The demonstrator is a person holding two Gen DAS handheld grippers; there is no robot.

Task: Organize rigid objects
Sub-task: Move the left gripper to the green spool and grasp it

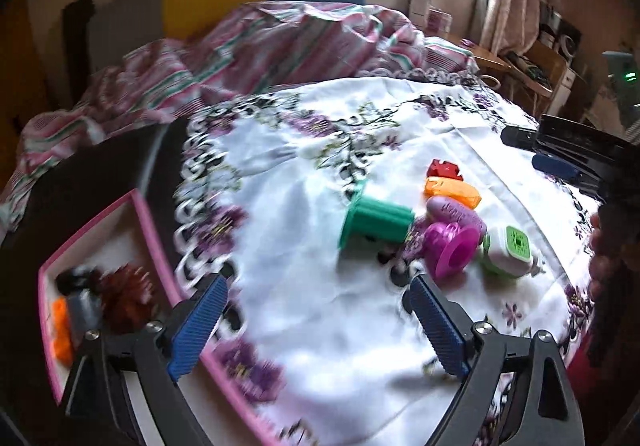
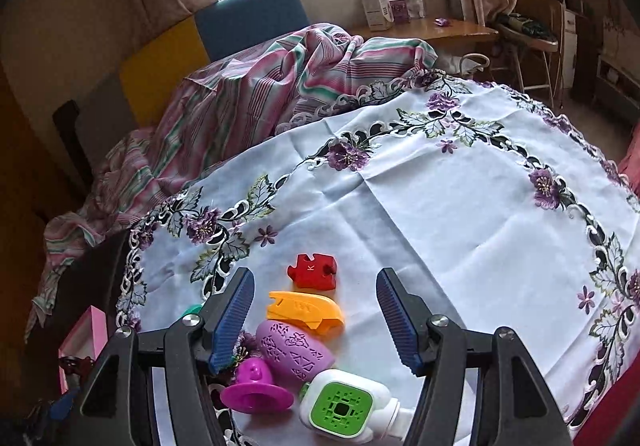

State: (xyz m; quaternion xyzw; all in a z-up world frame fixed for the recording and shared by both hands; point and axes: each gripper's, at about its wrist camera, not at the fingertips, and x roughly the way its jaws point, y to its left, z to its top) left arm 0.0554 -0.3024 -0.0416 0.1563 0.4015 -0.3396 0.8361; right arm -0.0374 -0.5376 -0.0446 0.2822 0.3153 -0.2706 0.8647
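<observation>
Several plastic toys lie on the flowered tablecloth: a red puzzle piece, an orange piece, a purple patterned oval, a magenta flanged cup and a white-and-green block. A green flanged cylinder lies on its side left of them. My right gripper is open and empty above the orange and purple pieces. My left gripper is open and empty over bare cloth, near the pink box, which holds several items.
The right gripper also shows at the right edge of the left wrist view. A striped blanket covers the bed behind the table. A wooden desk with boxes stands by the window.
</observation>
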